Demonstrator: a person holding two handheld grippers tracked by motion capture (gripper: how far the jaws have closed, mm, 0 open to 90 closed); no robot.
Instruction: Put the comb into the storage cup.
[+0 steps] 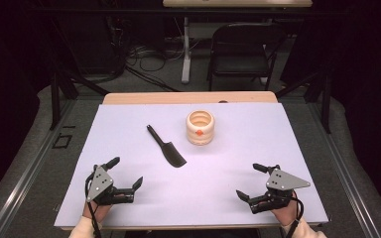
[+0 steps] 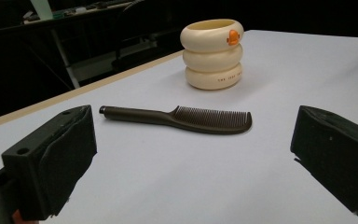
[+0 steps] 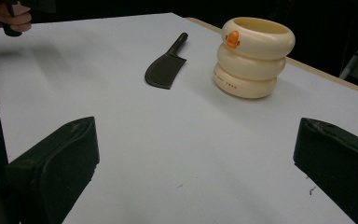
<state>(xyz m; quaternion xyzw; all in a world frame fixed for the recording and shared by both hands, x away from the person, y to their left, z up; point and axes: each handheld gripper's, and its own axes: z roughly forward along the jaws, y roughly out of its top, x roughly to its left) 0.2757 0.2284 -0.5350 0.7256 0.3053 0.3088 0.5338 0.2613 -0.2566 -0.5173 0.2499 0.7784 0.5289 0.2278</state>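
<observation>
A dark brown comb (image 1: pixel 166 148) is seen lying flat near the middle of the desk (image 1: pixel 129 124), its round handle aimed toward the far left corner and its toothed blade toward the near edge. In the left gripper view its fine teeth (image 2: pixel 212 116) are picked out along one curved side. Just beside it, toward the far edge, a cream ribbed cup (image 1: pixel 200 128) with an orange mark is stood upright. The left gripper (image 1: pixel 124 173) and the right gripper (image 1: pixel 248 181) are held spread wide near the near corners, nothing grasped.
</observation>
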